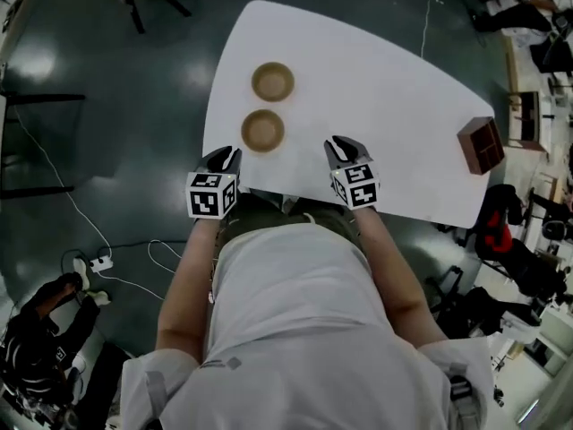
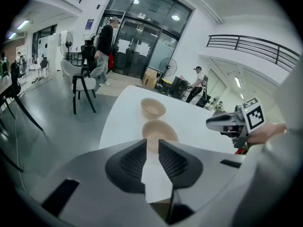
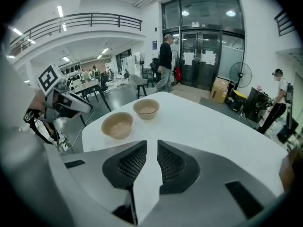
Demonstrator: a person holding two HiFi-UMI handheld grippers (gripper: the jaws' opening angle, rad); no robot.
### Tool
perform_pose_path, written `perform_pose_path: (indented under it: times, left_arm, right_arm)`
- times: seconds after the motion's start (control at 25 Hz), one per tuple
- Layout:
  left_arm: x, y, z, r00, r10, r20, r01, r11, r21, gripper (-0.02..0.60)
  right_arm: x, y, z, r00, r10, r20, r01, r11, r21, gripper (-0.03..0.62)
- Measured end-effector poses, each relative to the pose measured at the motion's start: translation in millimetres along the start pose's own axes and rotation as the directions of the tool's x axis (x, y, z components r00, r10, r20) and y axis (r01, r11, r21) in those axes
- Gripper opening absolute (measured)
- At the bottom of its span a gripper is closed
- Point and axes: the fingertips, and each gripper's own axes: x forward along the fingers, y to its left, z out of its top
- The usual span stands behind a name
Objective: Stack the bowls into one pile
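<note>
Dark glossy flooring (image 1: pixel 98 159) is seen under a white table (image 1: pixel 385 97) with rounded corners, in a large hall with glass doors (image 2: pixel 142 37) at its far end. Two tan bowls are set upright on the table close to its left edge, one behind the other and not stacked. The near bowl (image 1: pixel 262 130) and the far bowl (image 1: pixel 273 81) are placed just beside each other, with a thin strip of tabletop showing between their rims. Both are seen to be empty.

The left gripper (image 1: pixel 226 157) is held over the table's near left corner, just short of the near bowl and pointed towards it. Its jaws are parted by a narrow gap and nothing is gripped between them. The right gripper (image 1: pixel 341 144) is held over the near edge, to the right of the bowls and well apart from them. Its jaws are likewise narrowly parted with only bare tabletop seen through the gap.

A brown wooden box (image 1: pixel 482 144) is placed at the table's right edge, far from the bowls. A chair (image 2: pixel 81 86) is seen on the floor beyond the left edge.
</note>
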Motion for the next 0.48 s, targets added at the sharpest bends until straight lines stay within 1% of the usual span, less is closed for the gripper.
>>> perform_pose_path:
  times: [0.08, 0.2, 0.28, 0.48]
  left_arm:
    - [14, 4, 0, 1.000, -0.005, -0.029, 0.006, 1.000, 0.005, 0.072]
    - [33, 13, 1, 0.998, 0.025, -0.064, -0.024, 1.000, 0.013, 0.098]
    - [44, 17, 2, 0.996, 0.043, -0.083, -0.041, 0.999, 0.025, 0.103]
    - [73, 22, 0, 0.987, 0.055, -0.149, -0.046, 0.997, 0.066, 0.106]
  right_arm:
    - [-11, -2, -12, 0.999, -0.032, -0.008, 0.032, 0.998, 0.047, 0.083]
    - [-22, -6, -24, 0.998, -0.057, -0.013, 0.058, 0.993, 0.106, 0.081]
    - [-27, -8, -30, 0.997, -0.070, -0.016, 0.072, 0.989, 0.132, 0.081]
    - [-39, -11, -48, 0.993, -0.114, -0.030, 0.118, 0.974, 0.193, 0.077]
